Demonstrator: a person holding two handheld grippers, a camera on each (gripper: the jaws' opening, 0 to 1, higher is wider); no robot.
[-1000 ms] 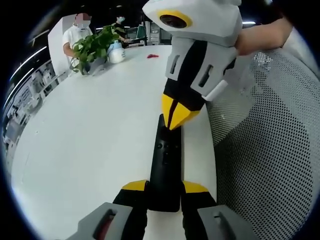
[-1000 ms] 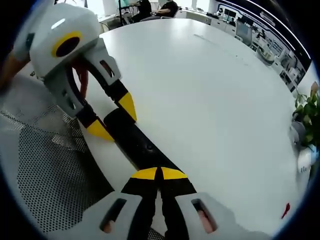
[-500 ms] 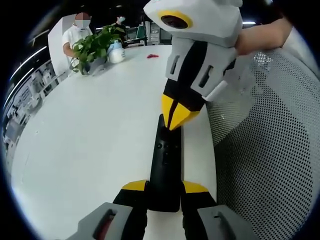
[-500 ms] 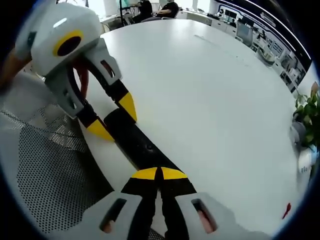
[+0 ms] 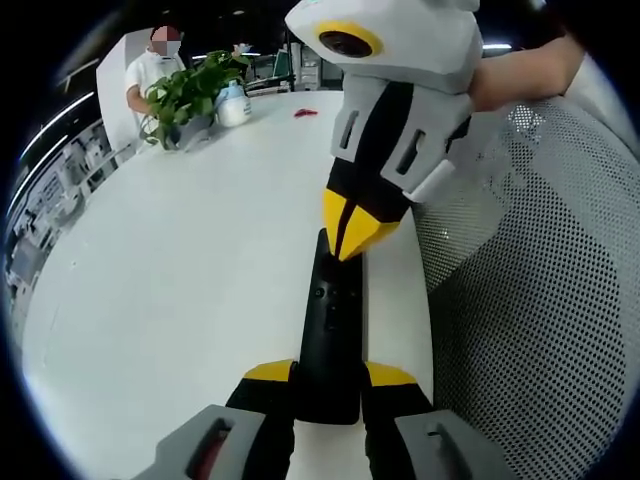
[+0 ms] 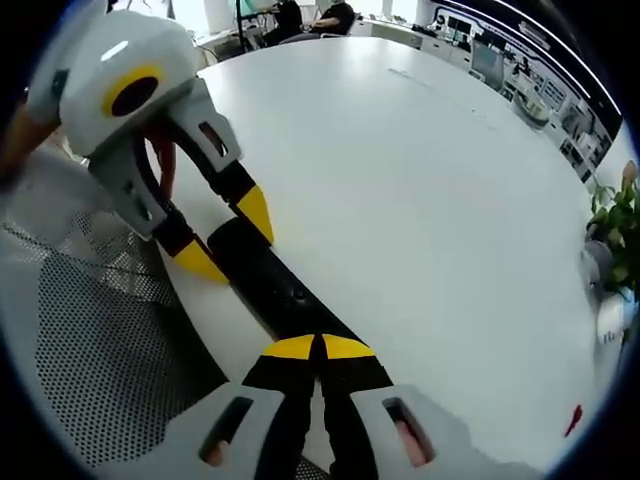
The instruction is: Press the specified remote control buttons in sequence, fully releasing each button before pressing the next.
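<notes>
From where I stand, the black remote (image 5: 330, 340) lies at the near edge of the white counter (image 5: 180, 280), right beside the mesh chair (image 5: 540, 330) that sits off that edge. The left tool (image 5: 330, 385) pinches the near end of the remote between its 2 yellow-tipped jaws. The right tool (image 5: 352, 232) has its jaws pressed together into 1 point, which sits on the far end of the remote, on or just above the top face; whether a button is down I cannot tell.

The main risk, I judge, is the remote tipping or sliding toward the chair side: it lies so close to the edge that a push from the point, if off-centre, could lever it against the left tool's hold. A second risk is that the wide closed tip covers 2 buttons at once, or lifts too little between presses.

The left tool reaches in low and nearly level along the remote's length. The right tool comes down steeply from above, with the person's forearm (image 5: 520, 75) behind it over the chair.

Farther off on the counter stand a potted plant (image 5: 185, 100) and a white bottle (image 5: 233, 105), with a small red thing (image 5: 305, 113) nearby and a person (image 5: 150, 70) beyond.
</notes>
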